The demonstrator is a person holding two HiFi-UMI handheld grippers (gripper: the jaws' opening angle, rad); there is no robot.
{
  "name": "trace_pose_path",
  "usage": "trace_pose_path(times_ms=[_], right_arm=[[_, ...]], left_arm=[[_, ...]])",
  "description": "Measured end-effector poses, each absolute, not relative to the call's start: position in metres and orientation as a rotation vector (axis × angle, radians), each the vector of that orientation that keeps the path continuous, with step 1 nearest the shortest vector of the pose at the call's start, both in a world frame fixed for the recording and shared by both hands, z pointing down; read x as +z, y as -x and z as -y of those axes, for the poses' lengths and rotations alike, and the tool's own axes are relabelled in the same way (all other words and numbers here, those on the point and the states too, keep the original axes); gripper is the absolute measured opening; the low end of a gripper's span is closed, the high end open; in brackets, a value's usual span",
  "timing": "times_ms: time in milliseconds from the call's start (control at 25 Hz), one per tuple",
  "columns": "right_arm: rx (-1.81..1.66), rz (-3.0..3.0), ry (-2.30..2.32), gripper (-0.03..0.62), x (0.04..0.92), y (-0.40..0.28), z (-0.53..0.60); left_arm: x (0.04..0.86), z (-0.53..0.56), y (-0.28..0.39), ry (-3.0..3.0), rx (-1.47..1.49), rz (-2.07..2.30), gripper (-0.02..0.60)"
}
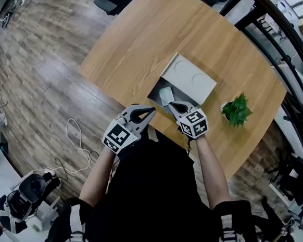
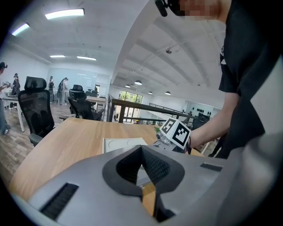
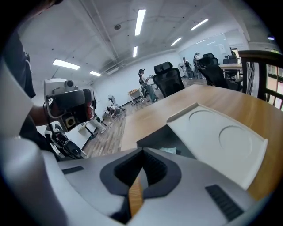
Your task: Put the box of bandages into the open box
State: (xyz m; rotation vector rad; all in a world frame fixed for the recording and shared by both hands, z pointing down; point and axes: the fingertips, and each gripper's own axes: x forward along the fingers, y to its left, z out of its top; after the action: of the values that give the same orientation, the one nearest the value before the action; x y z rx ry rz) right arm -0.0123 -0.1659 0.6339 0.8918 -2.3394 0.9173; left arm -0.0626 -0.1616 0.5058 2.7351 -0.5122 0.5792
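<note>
Head view: bandage box lies inside the open box, just ahead of & below the right tongs. Right tongs are pinched tight w/ nothing between them. Left tongs are likewise closed & empty, just left of the right pair, short of the box. Task looks done, imo.

Risks: a low pull-back could catch the near wall & drag the whole box toward the counter edge, which runs close behind both tongs. The lid is flipped open beyond the right tongs, so a forward nudge would shift it. Potted plant stands right of the right tongs, apart.

Open room: up & back toward the body, plus bare counter ahead-left of the left tongs.
</note>
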Motion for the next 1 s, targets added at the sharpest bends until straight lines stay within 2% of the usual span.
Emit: trace_pose_path(times_ms=[400, 1000], right_arm=[[0.618, 2.379, -0.888, 0.025, 0.602, -0.007, 0.145], [0.51, 2.52, -0.979, 0.024, 0.562, -0.028, 0.125]], left_arm=[[0.508, 0.147, 0.046, -2.75, 0.59, 0.5, 0.021], [0.51, 0.12, 0.035, -2.752, 0.632, 0.514, 0.021]])
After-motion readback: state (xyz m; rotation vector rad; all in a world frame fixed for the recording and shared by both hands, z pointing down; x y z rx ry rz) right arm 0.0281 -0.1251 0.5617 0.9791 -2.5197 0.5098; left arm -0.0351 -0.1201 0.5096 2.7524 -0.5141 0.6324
